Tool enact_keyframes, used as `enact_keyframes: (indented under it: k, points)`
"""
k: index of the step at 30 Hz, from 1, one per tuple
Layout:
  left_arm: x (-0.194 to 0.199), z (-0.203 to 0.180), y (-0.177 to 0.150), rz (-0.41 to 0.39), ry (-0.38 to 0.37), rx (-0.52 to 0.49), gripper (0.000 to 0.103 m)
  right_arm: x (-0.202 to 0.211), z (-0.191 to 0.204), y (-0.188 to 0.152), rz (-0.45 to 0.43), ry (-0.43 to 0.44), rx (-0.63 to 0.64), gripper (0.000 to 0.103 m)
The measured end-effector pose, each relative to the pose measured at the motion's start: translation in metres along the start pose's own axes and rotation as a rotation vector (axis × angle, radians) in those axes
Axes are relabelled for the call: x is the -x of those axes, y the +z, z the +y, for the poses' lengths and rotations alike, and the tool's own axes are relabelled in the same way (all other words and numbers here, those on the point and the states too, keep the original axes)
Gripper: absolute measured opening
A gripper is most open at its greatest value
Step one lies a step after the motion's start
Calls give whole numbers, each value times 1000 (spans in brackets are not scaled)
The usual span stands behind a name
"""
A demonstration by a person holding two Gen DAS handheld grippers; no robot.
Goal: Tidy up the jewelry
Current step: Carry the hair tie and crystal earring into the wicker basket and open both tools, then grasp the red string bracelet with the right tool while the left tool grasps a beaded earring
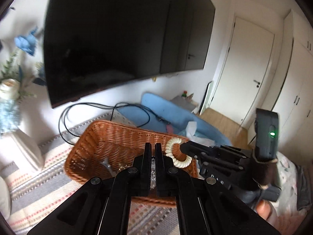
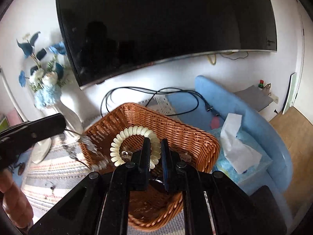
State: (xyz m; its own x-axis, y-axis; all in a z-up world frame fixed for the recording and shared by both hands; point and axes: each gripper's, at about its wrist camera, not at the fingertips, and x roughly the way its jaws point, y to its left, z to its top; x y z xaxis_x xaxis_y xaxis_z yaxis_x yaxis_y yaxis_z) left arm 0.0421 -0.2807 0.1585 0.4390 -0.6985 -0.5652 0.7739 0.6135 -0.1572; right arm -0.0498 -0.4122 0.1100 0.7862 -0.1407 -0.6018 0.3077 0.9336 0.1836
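Here, both hand-held grippers hang over a brown woven wicker basket [image 2: 195, 137] on a striped cloth.

Right hand-held gripper [image 2: 155, 145]: jaws nearly closed, w/ a cream spiral coil bracelet [image 2: 135, 146] dangling off the left finger [image 2: 145, 152]; the coil loops around that finger and hangs above the basket's interior. In the left wrist view the same bracelet [image 1: 177, 152] hooks on the right gripper's tip [image 1: 183, 147], over the basket's right rim [image 1: 187, 137]. Can't tell if the jaws pinch it or it just hangs there.

Left hand-held gripper [image 1: 153, 148]: jaws almost together, something clear and sparkly in the narrow gap. The right wrist view shows a blurred clear chain-like piece [image 2: 84, 141] trailing from its tip over the basket's left edge. A few small items lie inside the basket, too blurred to name.

Behind: big black TV [image 2: 166, 23] on the white wall, black cables, a vase of blue and white flowers [image 2: 46, 86] at left, a tissue box [image 2: 236, 143] at right.
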Motion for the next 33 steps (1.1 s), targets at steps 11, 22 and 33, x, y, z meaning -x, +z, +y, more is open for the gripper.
enact_keyframes:
  k: [11,22,33]
  points:
    - [-69,77,-24,109,66,198,3,-79,5,-12,177,65,-6,12]
    - [-67,106,-34,146,124,252,31,-83,0,-14,177,53,-36,14]
    - [68,104,-39,-24,228,230,50,-16,0,-5,82,46,-94,29]
